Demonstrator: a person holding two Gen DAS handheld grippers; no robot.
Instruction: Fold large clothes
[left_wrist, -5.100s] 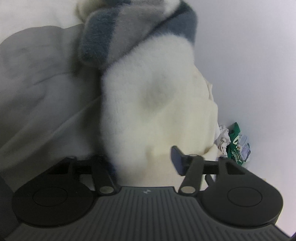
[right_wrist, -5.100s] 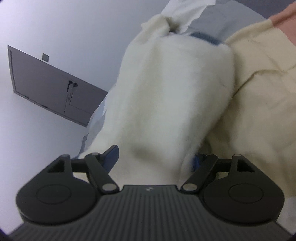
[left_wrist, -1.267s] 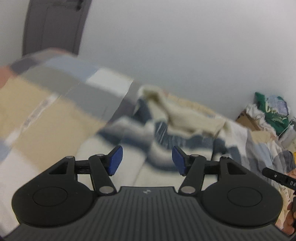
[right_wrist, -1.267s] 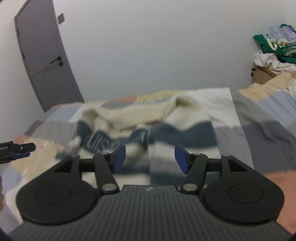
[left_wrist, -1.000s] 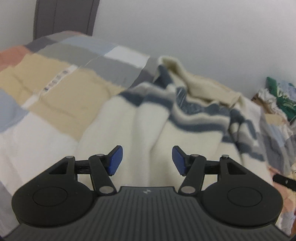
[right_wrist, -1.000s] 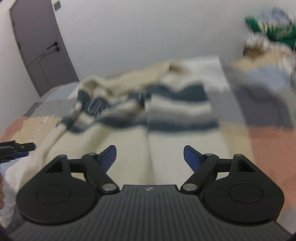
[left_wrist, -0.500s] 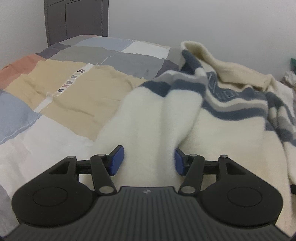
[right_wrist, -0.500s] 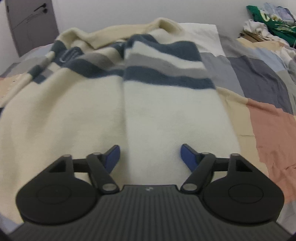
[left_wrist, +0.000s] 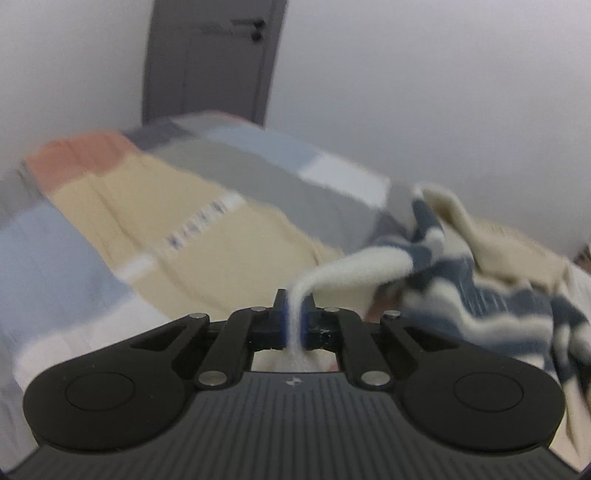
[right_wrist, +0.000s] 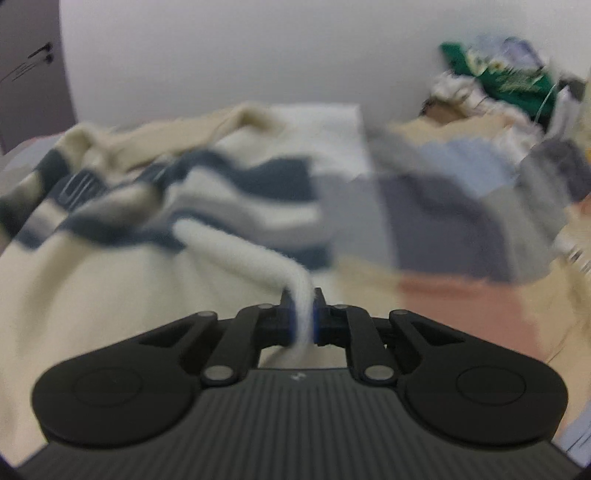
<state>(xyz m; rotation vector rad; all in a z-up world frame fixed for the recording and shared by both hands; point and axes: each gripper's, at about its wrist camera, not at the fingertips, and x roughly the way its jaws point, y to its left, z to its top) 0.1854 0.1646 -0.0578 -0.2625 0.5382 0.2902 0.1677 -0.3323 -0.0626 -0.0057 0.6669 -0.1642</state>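
Bedspread (left_wrist: 110, 229); sweater (right_wrist: 92, 295) pinched between grippers (left_wrist: 294, 317).

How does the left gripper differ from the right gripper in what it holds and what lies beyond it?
The left gripper pinches a cream edge of the striped sweater that runs off to its right; the right gripper pinches a cream edge that runs off to its left. Beyond the left gripper lie the patchwork bedspread and a grey door; beyond the right one, a clothes pile. Both are shut on the same sweater.
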